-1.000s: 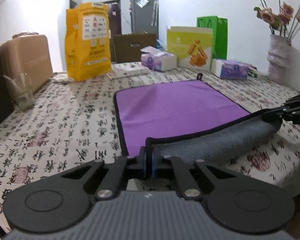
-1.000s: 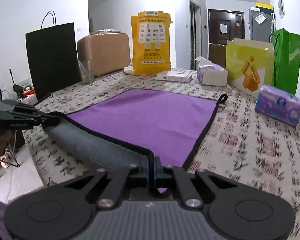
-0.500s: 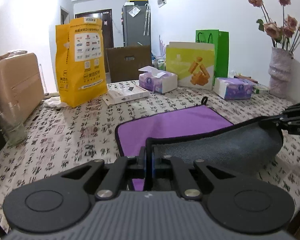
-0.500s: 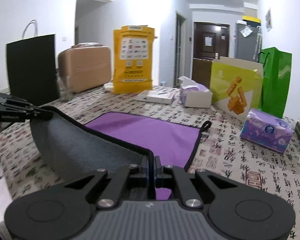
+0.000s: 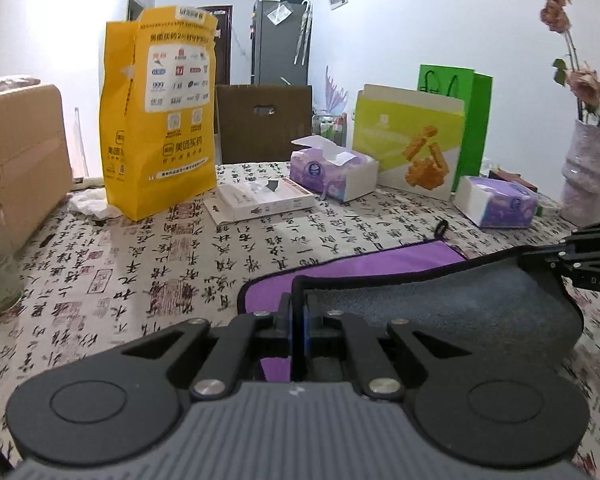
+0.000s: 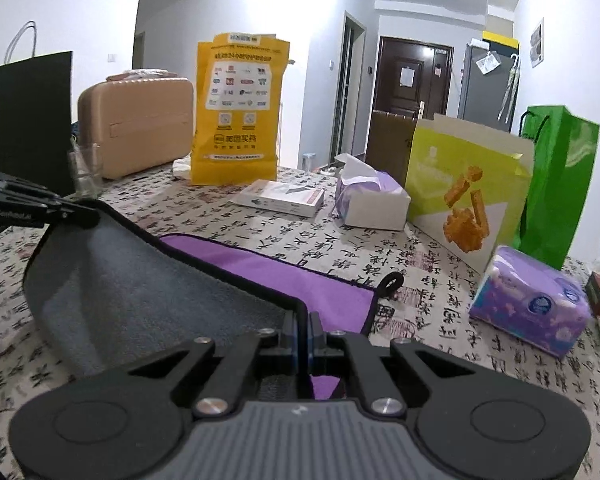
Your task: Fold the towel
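Purple towel (image 5: 364, 266) on tabletop (image 5: 100, 280) near front edge, grey underside up (lifted fold), L gripper (image 5: 298, 316) & R gripper (image 6: 303, 330) each clamped on a raised corner.

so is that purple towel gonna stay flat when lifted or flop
Likely floppy: the towel sags in a curve between the left gripper and right gripper. Probably light, since pinched corners alone carry it. Its far part lies flat on the table.
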### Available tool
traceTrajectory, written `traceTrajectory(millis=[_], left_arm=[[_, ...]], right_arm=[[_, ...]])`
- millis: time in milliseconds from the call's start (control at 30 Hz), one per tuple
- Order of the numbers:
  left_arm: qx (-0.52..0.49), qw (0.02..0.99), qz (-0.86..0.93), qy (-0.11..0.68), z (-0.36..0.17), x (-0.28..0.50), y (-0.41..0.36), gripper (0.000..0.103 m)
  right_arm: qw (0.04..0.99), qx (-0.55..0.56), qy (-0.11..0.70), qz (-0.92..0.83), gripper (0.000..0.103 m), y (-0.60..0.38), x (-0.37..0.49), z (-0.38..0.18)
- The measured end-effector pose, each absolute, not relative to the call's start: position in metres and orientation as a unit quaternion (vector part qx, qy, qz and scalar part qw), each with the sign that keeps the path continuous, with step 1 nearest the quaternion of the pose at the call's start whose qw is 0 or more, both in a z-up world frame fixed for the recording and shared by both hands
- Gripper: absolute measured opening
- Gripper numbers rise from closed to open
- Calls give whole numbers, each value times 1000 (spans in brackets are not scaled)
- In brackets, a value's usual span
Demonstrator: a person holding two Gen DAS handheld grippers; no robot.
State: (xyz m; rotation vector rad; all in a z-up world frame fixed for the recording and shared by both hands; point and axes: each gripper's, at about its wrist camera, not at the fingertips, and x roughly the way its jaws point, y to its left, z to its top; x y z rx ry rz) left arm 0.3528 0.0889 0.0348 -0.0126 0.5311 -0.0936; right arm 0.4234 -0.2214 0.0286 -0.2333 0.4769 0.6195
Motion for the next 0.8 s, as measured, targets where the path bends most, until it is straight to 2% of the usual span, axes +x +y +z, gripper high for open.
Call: traceTrajectory(millis=[433, 800], left_arm=[[-1, 953, -46, 300, 18, 436, 103, 5], [-14, 942, -54, 332, -4, 480, 116, 6]], right_arm=[[916, -95, 261, 291, 4, -204, 511, 13], [908, -101, 288, 287, 5, -192, 553, -8]])
